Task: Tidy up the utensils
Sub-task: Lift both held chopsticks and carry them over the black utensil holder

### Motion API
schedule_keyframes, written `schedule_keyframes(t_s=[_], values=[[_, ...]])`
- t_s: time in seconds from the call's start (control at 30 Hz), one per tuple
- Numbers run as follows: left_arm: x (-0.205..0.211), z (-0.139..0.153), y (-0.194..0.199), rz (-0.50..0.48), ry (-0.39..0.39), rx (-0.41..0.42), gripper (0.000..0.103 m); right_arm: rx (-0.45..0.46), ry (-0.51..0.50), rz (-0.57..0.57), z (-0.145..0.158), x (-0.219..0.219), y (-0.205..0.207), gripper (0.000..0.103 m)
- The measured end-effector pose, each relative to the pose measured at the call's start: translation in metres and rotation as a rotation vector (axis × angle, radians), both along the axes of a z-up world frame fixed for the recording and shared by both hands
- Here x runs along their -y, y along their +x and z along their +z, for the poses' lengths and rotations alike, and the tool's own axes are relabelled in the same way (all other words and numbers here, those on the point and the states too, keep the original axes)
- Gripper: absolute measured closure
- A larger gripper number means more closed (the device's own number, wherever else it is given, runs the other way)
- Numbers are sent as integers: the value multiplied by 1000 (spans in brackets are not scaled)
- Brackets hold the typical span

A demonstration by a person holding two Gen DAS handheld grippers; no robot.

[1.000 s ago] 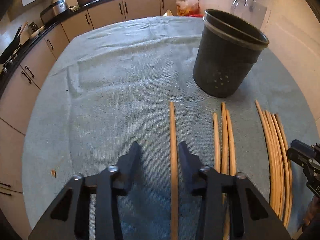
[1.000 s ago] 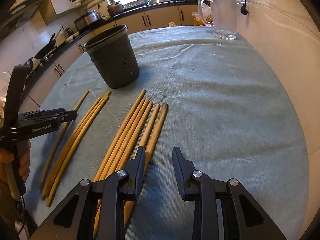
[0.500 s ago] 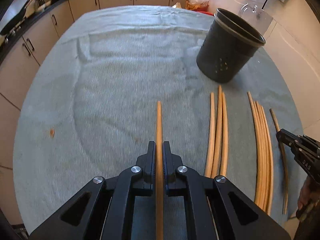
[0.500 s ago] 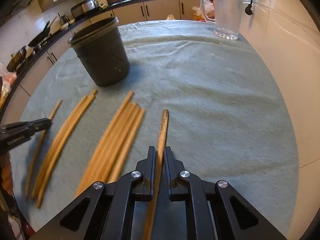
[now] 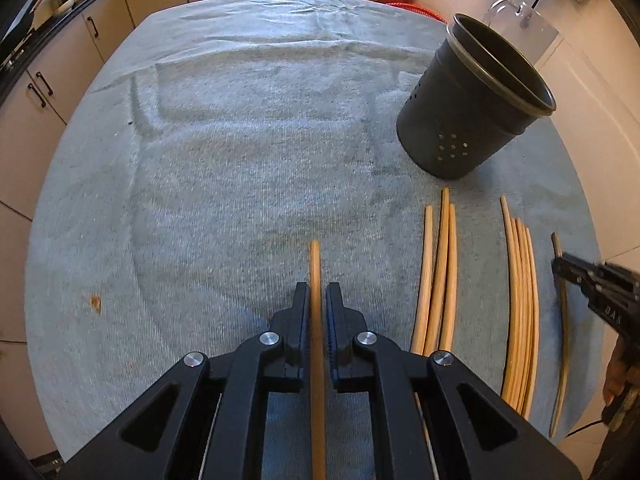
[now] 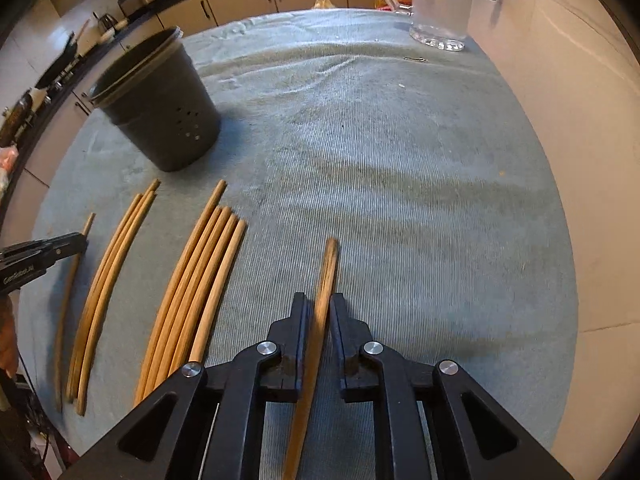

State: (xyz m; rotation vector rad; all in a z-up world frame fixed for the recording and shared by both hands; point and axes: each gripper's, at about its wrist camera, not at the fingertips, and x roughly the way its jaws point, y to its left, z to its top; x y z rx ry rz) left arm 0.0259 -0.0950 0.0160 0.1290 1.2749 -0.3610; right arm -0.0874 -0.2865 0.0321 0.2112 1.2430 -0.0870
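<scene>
My left gripper is shut on a light wooden chopstick that runs up between its pads, just over the grey-blue towel. In the right wrist view my right gripper has a darker chopstick between its pads, which still touch it while the jaws are opening slightly. That chopstick sits apart, right of the bundle. The black perforated utensil holder stands upright beyond both grippers and looks empty. Three loose chopsticks and a bundle of several more lie on the towel between the grippers.
A clear glass pitcher stands at the far right of the table, close to the tiled wall. Kitchen cabinets and a dark counter run beyond the table's left and far edges. A small orange stain marks the towel at the left.
Both grippers went from open to closed, each on one chopstick. The right gripper's chopstick has shifted right, away from the bundle. Both views now look more steeply down at the towel.
</scene>
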Motion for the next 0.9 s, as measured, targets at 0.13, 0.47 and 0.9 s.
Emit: schedule_keyframes(t_s=[0.13,0.47,0.9], values=[[6,0,-6,-25,27,41,92,-73,-54,0,0,-5,24,90],[3,27,-34,-37,-23,175,98,30,-13,-10,16,-1,17,96],[-24,129,-118,-18,-120,517,98,451,43,-55,125,-3,-84,96]])
